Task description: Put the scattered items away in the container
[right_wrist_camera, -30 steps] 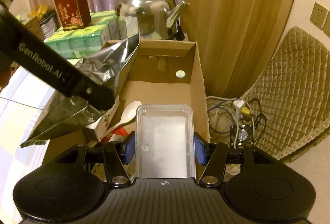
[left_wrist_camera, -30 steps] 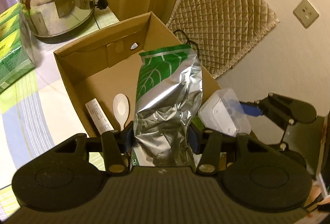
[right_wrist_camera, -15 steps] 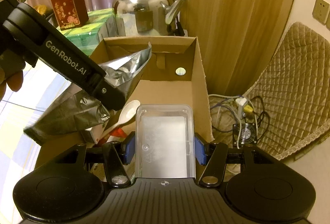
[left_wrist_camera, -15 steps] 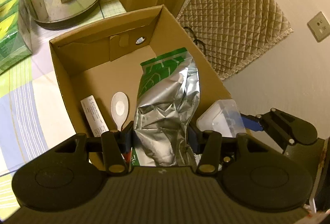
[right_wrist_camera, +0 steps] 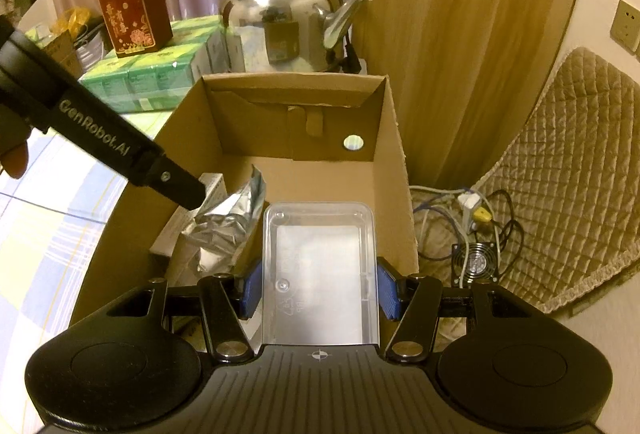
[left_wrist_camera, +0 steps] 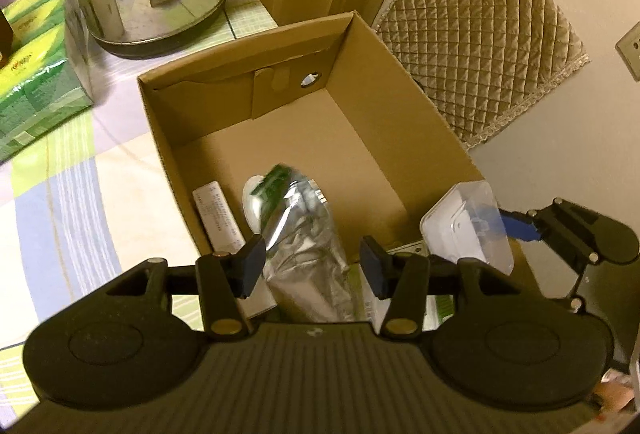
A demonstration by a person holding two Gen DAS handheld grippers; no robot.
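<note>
An open cardboard box (left_wrist_camera: 400, 106) stands on the table; it also shows in the right wrist view (right_wrist_camera: 392, 138). My left gripper (left_wrist_camera: 312, 266) is open over its near end, and the silver-and-green foil pouch (left_wrist_camera: 300, 234) lies loose between the fingers, blurred, down in the box. The pouch shows in the right wrist view (right_wrist_camera: 228, 222) too. A white spoon (left_wrist_camera: 252, 194) and a white carton (left_wrist_camera: 218, 214) lie beneath it. My right gripper (right_wrist_camera: 318, 288) is shut on a clear plastic tray (right_wrist_camera: 320, 274), held over the box's near right part; this tray appears in the left wrist view (left_wrist_camera: 468, 230).
A steel kettle (right_wrist_camera: 288, 30) stands behind the box. Green tissue packs (right_wrist_camera: 156, 78) and a red paper bag (right_wrist_camera: 134, 18) sit at the back left. A quilted cushion (right_wrist_camera: 568, 174), cables and a small fan (right_wrist_camera: 476, 262) lie right of the box. A checked cloth (left_wrist_camera: 60, 186) covers the table.
My left gripper has opened and let go of the foil pouch, which has dropped into the box. The right gripper keeps holding the clear tray over the box.
</note>
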